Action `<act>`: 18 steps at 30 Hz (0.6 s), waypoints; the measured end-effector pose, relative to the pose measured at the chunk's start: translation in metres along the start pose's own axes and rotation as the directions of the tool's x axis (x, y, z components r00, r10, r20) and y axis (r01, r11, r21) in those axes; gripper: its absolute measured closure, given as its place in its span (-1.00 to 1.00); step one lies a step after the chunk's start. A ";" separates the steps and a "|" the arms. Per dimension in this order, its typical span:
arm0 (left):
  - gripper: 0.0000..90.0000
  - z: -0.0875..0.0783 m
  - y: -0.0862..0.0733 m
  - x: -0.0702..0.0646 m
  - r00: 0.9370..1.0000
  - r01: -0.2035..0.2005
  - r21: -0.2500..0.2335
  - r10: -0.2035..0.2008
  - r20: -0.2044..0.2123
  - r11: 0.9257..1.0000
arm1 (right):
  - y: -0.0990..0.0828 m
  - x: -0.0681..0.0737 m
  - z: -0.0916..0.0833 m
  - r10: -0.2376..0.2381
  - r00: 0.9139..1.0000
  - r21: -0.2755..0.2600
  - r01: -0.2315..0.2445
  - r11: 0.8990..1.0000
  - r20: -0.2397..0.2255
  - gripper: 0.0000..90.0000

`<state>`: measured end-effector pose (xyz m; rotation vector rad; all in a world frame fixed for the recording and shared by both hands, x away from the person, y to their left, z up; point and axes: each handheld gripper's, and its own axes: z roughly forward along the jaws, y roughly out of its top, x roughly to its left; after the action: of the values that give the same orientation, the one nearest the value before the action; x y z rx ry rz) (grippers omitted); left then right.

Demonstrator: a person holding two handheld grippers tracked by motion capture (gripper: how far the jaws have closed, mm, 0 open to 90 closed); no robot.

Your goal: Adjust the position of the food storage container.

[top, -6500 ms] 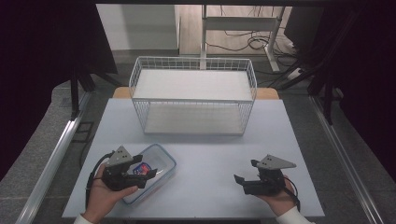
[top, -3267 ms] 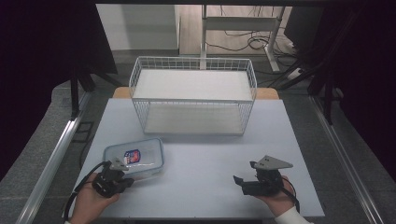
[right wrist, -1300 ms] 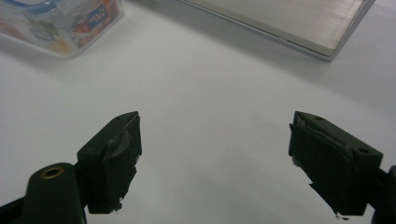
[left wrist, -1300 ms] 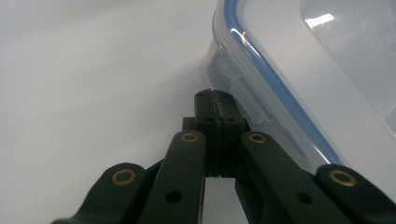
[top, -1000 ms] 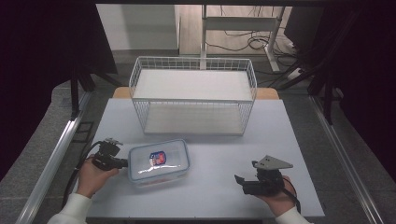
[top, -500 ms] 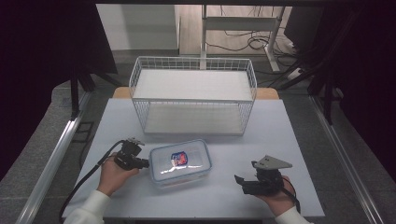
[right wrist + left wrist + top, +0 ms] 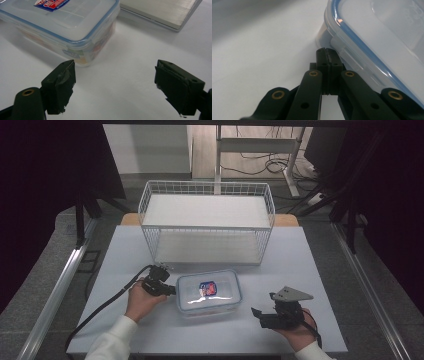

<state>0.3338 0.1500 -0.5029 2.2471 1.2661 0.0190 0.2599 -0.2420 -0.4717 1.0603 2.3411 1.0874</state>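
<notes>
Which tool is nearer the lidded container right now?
Left. The left tool, jaws shut, sits against the container's left end. The right tool, jaws open, rests apart from it, off its front right corner.

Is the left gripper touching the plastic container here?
Touching. In the left gripper view, the left gripper, jaws closed together, presses its tips against the container just under the lid's side latch.

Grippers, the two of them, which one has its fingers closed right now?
The left gripper, at the left end of the clear container, has its fingers pressed together. The right gripper has its fingers spread wide apart, empty.
</notes>
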 end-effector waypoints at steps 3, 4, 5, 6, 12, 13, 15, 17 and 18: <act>1.00 0.004 0.005 0.000 1.000 0.014 -0.011 -0.013 0.024 1.000 | 0.000 0.000 0.001 -0.001 1.000 0.002 0.001 1.000 0.000 -0.62; 1.00 0.005 0.006 0.000 1.000 0.014 -0.012 -0.014 0.028 1.000 | 0.000 0.000 0.001 -0.001 1.000 0.002 0.001 1.000 0.000 -0.62; 1.00 0.005 0.007 0.000 1.000 0.006 -0.007 -0.006 0.027 1.000 | 0.000 0.000 0.001 0.000 1.000 0.002 0.000 1.000 0.000 -0.62; 1.00 0.006 0.008 -0.001 1.000 0.018 -0.017 -0.018 0.023 1.000 | 0.000 0.000 0.001 0.000 1.000 0.002 0.000 1.000 0.001 -0.62; 1.00 0.003 0.006 0.000 1.000 0.004 -0.030 -0.003 0.023 1.000 | -0.001 -0.001 0.001 0.003 1.000 0.002 -0.003 1.000 0.004 -0.62; 1.00 -0.001 0.005 0.000 1.000 0.003 -0.046 -0.002 0.020 0.999 | -0.001 -0.001 0.000 0.004 1.000 -0.003 -0.004 1.000 0.006 -0.62; 1.00 -0.009 0.001 0.002 1.000 0.005 -0.067 -0.004 0.009 0.998 | -0.001 -0.002 0.000 0.005 1.000 -0.008 -0.005 1.000 0.005 -0.62; 1.00 -0.014 -0.002 0.002 1.000 0.005 -0.081 -0.005 0.007 0.997 | -0.001 -0.002 0.000 0.005 1.000 -0.009 -0.005 1.000 0.006 -0.62; 1.00 -0.024 -0.008 0.001 1.000 0.003 -0.108 -0.003 0.000 0.994 | -0.001 -0.002 0.000 0.003 1.000 -0.010 -0.003 1.000 0.006 -0.62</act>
<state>0.3214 0.1656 -0.4868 2.1531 1.2393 0.0845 0.2607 -0.2444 -0.4721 1.0626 2.3275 1.0949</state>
